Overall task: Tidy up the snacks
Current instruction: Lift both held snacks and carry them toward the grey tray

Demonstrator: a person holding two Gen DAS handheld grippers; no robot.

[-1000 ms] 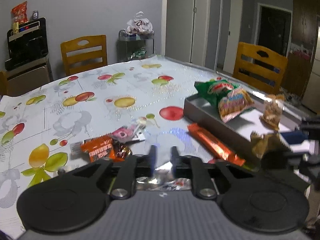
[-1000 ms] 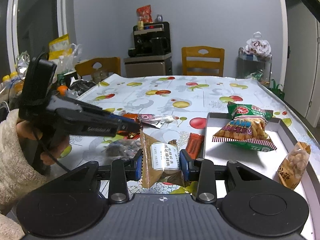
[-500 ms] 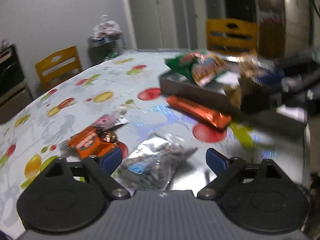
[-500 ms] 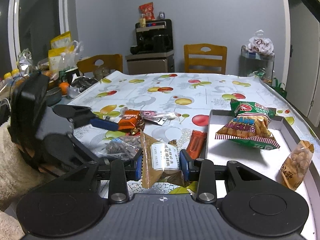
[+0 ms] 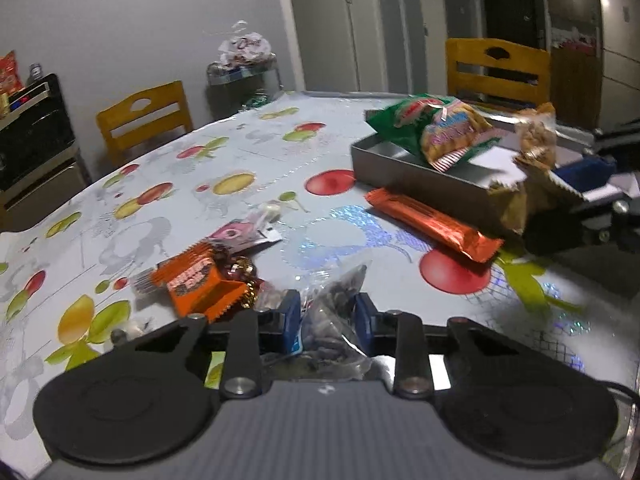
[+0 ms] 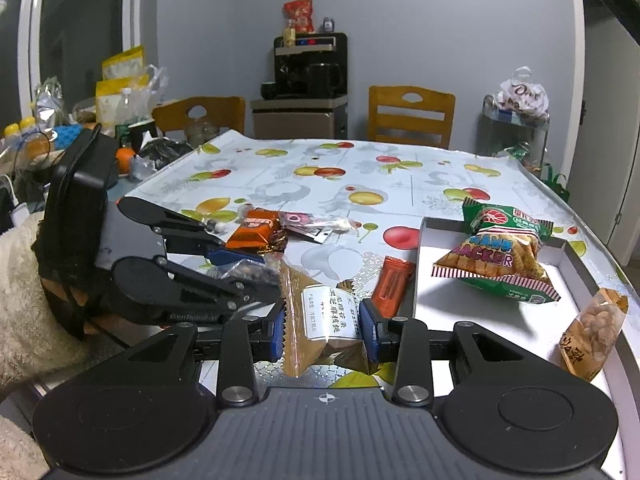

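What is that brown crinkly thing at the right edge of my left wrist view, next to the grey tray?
Observer: A brown packet with a printed white label, clamped between the right gripper's blue pads, just left of the tray.
Visitor: And who holds my gripper?
Observer: A person whose arm is in a fluffy cream sleeve. The left gripper has just been closing its jaws on the clear bag of dark pieces.

Glossy foil orange bar (image 5: 434,225); matt metal tray (image 5: 416,174); wooden chair (image 6: 411,116).
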